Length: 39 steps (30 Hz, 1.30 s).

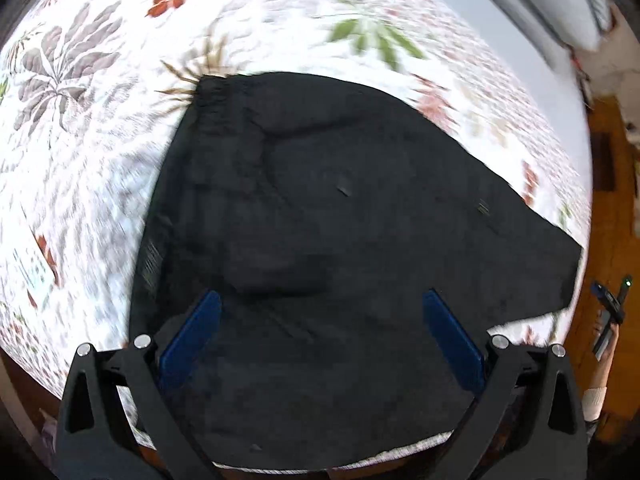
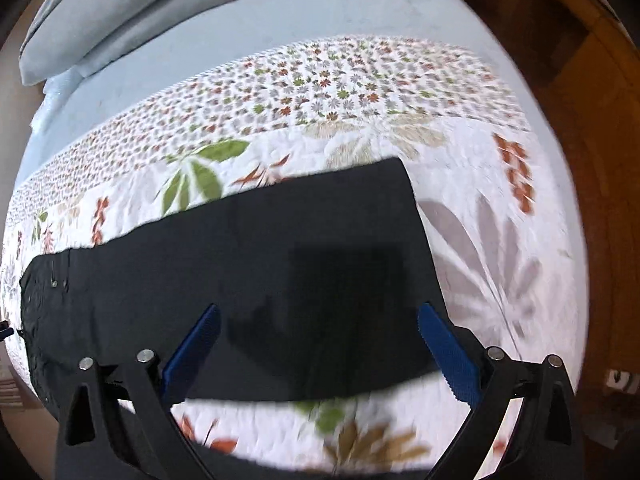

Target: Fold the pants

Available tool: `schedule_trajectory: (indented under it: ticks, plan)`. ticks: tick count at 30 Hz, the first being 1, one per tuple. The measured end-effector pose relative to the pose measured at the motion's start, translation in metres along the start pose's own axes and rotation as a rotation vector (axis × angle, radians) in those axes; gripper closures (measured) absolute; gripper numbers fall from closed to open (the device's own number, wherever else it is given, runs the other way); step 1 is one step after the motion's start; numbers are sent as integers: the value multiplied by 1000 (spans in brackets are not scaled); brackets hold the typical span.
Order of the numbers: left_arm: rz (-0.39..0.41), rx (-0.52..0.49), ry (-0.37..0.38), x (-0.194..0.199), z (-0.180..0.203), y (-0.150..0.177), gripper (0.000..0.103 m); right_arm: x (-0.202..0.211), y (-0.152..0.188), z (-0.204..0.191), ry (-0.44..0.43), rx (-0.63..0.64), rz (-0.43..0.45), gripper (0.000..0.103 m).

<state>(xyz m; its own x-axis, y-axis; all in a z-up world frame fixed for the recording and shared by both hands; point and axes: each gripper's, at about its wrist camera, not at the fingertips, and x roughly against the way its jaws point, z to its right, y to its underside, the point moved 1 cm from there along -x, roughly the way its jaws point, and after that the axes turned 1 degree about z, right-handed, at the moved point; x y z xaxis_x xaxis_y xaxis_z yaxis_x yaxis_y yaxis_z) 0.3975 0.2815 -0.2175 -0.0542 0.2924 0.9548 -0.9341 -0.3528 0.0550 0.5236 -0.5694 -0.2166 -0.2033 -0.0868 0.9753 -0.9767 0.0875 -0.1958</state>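
We hover both grippers, left (image 1: 322, 332) and right (image 2: 318, 344), wide open and empty, over black pants (image 1: 340, 220) on a quilt (image 1: 100, 140); a shallow pinch might lift one layer only.

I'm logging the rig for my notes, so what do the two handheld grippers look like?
Both match: the left gripper and right gripper each have black angular plastic arms with triangular cutouts and silver round pivot bolts, carrying two flat blue pads as jaws; the right's look ridged. No cables show.
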Motion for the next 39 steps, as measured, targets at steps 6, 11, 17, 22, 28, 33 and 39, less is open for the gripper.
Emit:
schedule_trajectory:
  ticks: [6,11,17,22,28,33,39]
  plan:
    - [-49,95,88,-28,-26,-35,2,-45,-33,34,28,3,-35,3]
    - [-95,87,88,-43,-28,-50,2,-60,-40,41,-50,44,-10,4]
    - [-107,124,185,-40,-44,-54,2,-83,-29,28,38,195,-20,5]
    - [-92,107,144,-42,-46,-62,2,-78,-25,23,58,217,24,12]
    - [-82,51,9,-31,-45,-74,3,-75,-24,6,94,236,44,22]
    - [-7,21,-162,-16,-52,-90,2,-83,-20,-4,102,230,58,19]
    - [-93,-27,-144,-45,-58,-98,3,-97,-13,-7,94,228,77,17]
